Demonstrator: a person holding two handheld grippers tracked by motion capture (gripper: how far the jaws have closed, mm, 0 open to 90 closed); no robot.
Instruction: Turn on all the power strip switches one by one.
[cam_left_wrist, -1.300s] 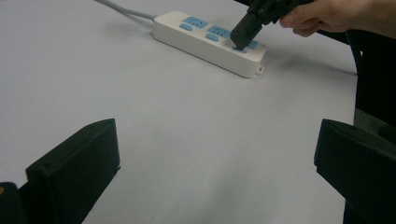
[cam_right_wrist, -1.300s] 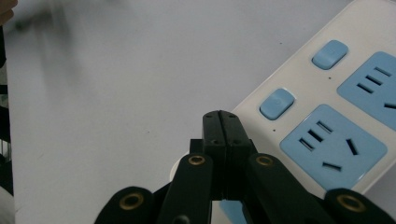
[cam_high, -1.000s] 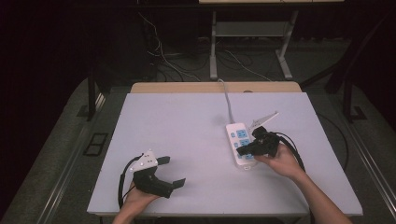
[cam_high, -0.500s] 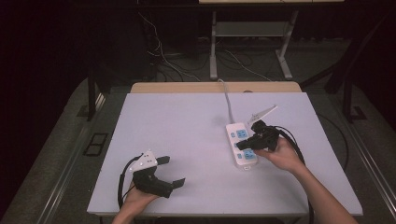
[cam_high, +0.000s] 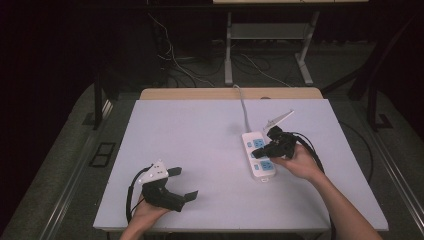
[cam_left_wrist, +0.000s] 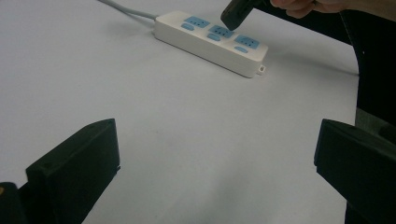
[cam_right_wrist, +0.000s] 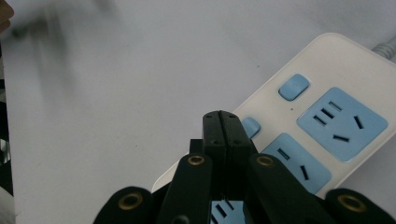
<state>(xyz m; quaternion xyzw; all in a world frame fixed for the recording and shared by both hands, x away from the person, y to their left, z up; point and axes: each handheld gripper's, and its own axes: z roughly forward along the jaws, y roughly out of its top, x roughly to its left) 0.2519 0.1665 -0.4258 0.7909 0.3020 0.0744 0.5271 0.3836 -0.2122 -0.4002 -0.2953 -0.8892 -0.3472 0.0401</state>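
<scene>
A white power strip (cam_high: 259, 154) with blue sockets and blue switches lies on the right half of the white table (cam_high: 200, 145); its grey cord (cam_high: 243, 110) runs to the far edge. My right gripper (cam_high: 263, 151) is shut, jaws pressed together, its tip just over the strip's middle switch (cam_right_wrist: 251, 126). The left gripper view shows the strip (cam_left_wrist: 212, 41) with that gripper's tip (cam_left_wrist: 232, 18) above the middle socket. My left gripper (cam_high: 184, 184) rests near the front left edge, jaws wide open with nothing between them.
A wooden strip (cam_high: 230, 93) borders the table's far edge. Behind it stand a metal frame (cam_high: 270, 50) and loose cables (cam_high: 175, 60) on the dark floor. A thick black cable (cam_high: 320, 165) trails from the right gripper.
The right gripper has shifted slightly toward the far side of the strip, its tip now over the middle switch. The left gripper has stayed put.
</scene>
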